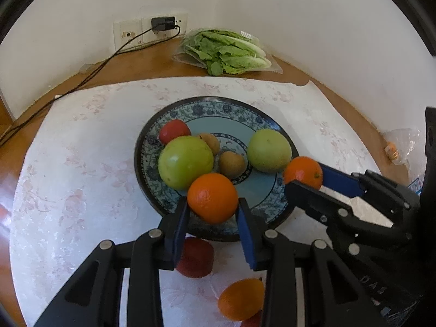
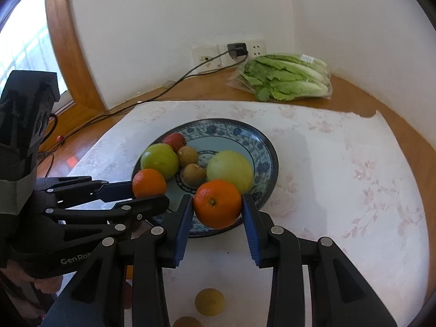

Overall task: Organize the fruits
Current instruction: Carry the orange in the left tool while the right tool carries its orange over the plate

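My left gripper [image 1: 213,205] is shut on an orange [image 1: 212,194] above the near rim of a blue patterned plate [image 1: 218,100]. My right gripper [image 2: 217,202] is shut on a second orange [image 2: 218,207], also over the near rim of the plate [image 2: 269,163]. Each gripper shows in the other's view: the right gripper [image 1: 303,177] with its orange [image 1: 302,170], the left gripper [image 2: 148,194] with its orange [image 2: 148,181]. On the plate lie two green apples [image 1: 185,162] [image 1: 268,150], a red fruit [image 1: 174,130] and two small brown fruits [image 1: 231,163].
On the flowered cloth near me lie a red apple [image 1: 196,259], another orange [image 1: 241,302], a yellow fruit [image 2: 209,301] and a brown one [image 2: 188,321]. A bag of lettuce [image 1: 226,51] lies by the wall. A charger cable [image 1: 90,73] runs from the wall socket across the wooden table.
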